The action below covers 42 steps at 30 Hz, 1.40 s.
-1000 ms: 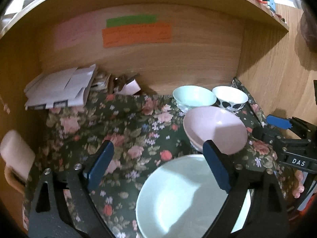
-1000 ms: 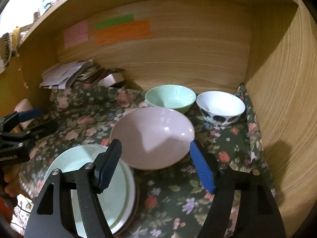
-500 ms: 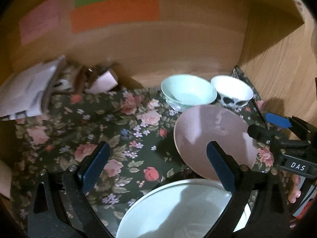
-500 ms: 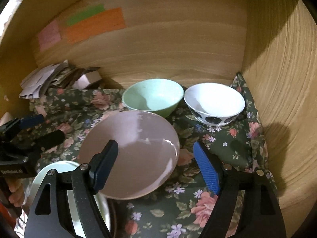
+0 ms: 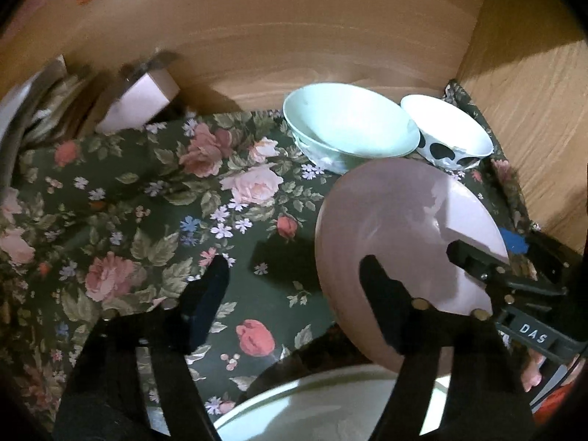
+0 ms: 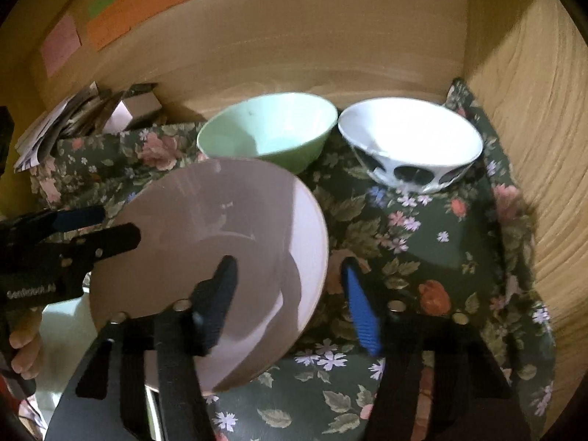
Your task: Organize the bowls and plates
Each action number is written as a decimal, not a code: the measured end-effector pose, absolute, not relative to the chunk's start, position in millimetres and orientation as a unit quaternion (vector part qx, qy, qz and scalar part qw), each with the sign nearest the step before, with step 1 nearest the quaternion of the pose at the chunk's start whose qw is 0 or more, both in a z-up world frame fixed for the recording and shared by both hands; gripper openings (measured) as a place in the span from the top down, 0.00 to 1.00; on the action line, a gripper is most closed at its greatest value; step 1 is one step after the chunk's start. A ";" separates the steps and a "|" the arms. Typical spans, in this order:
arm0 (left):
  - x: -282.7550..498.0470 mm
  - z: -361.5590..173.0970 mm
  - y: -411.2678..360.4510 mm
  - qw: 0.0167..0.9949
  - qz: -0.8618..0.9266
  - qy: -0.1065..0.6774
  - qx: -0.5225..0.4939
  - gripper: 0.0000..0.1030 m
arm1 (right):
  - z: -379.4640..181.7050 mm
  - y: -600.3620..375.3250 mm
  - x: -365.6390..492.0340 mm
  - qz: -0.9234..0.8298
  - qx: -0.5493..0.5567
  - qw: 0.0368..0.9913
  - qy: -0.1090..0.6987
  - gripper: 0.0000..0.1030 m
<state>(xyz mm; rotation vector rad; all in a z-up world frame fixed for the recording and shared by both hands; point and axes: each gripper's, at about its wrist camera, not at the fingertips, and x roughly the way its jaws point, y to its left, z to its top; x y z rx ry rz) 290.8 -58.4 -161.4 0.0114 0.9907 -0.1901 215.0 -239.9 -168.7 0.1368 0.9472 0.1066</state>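
Observation:
A pink bowl (image 5: pixel 404 228) sits on the floral cloth, its near edge over a mint plate (image 5: pixel 312 404). My left gripper (image 5: pixel 294 294) straddles the bowl's left rim, one finger inside and one over the cloth. Its jaws are closing, and the pads are clear of the rim. In the right wrist view the pink bowl (image 6: pixel 220 228) has its right rim between the closing jaws of my right gripper (image 6: pixel 288 305), with a gap on both sides. A mint bowl (image 6: pixel 268 132) and a white black-spotted bowl (image 6: pixel 408 139) stand behind.
A wooden back wall and a right side wall (image 6: pixel 533 147) close in the shelf. Papers and a small box (image 5: pixel 139 99) lie at the back left. Coloured notes (image 6: pixel 139 7) are stuck on the back wall. A hand (image 6: pixel 22 345) holds the left gripper.
Both grippers have dropped and moved in on the pink bowl, and their jaws have narrowed. Each now has a side of the bowl's rim between its fingers.

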 end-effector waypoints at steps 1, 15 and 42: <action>292.8 -163.1 -59.0 0.873 -0.093 0.479 0.004 0.40 | -169.9 -240.3 215.4 0.054 0.068 0.885 0.458 0.57; 303.0 -173.8 -76.4 0.852 -0.134 0.506 0.007 0.83 | -176.3 -240.2 218.5 0.064 0.089 0.877 0.469 0.83; 264.3 -120.9 -61.7 0.893 -0.113 0.435 -0.008 0.83 | -119.1 -223.3 194.7 0.070 0.085 0.908 0.404 0.83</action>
